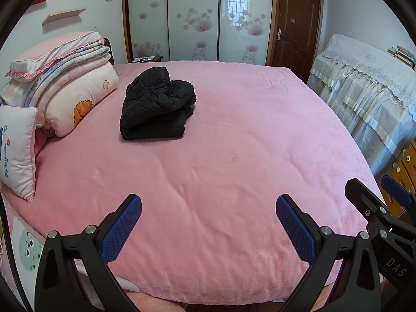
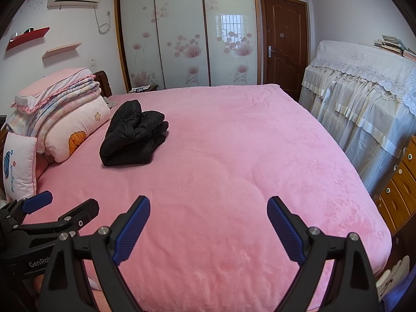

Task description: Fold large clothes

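Jacket (image 1: 156, 106) sits folded in a bundle on bed (image 1: 234, 169) — folding looks done; left tool (image 1: 208, 223) and right tool (image 2: 208, 226) both released, empty, well apart from it.

Both wrist cameras sit low at the near edge of the pink bed (image 1: 221, 156), looking forward and somewhat downward across it toward the sliding wardrobe (image 1: 192, 18) and brown door (image 1: 296, 26). The left view stands just beside the right — each catches the other's gripper at its frame edge. They share nearly everything: the bed, the folded black jacket (image 1: 156, 104) well ahead, the stacked bedding (image 1: 65, 78) at left, the lace-covered furniture (image 1: 364, 83) at right.
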A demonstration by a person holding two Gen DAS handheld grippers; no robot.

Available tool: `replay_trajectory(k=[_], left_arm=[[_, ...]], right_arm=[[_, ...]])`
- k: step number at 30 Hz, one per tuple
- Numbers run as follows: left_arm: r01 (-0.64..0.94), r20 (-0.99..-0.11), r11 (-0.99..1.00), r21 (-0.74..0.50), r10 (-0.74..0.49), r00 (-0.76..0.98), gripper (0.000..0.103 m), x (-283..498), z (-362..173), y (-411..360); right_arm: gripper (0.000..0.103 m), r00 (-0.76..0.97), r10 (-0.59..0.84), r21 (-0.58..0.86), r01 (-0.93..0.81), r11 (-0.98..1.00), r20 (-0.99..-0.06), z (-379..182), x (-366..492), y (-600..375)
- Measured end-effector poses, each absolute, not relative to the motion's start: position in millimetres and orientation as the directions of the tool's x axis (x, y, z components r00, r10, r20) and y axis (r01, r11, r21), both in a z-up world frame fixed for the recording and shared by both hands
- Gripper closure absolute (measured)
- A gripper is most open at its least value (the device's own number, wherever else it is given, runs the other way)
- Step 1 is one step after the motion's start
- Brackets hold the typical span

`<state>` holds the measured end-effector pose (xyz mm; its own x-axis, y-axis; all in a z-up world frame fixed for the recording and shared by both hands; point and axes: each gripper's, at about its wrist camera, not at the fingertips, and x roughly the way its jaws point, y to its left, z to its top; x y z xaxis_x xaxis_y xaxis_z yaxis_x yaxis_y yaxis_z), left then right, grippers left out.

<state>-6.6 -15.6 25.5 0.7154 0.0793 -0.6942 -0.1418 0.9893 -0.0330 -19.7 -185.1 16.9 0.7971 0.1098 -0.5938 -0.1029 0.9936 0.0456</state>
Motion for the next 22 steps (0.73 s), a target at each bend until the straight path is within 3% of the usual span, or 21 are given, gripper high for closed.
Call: replay_trajectory(k=[6, 11, 22], left_arm=[[-0.143, -0.685, 0.989, -0.022, 0.089, 0.723, 0.002, -10.5, 27.4, -14.3], [-0.123, -0.682, 0.992, -0.028, 0.071, 0.728, 0.01, -12.7, 27.7, -16.1], [-0.126, -0.692, 0.991, -0.036, 0.066, 0.719, 0.01, -9.3, 26.5, -15.5]], right_arm=[[0.011, 0.795, 0.112, 0.048, -0.105, 0.993, -0.595, 14.0, -20.9, -183.5], [0.011, 0.793, 0.112, 0.048, -0.104, 0.993, -0.598, 14.2, -20.3, -183.8], [0.011, 0.793, 0.118, 0.051, -0.11, 0.993, -0.598, 8.1, -23.8, -178.9]])
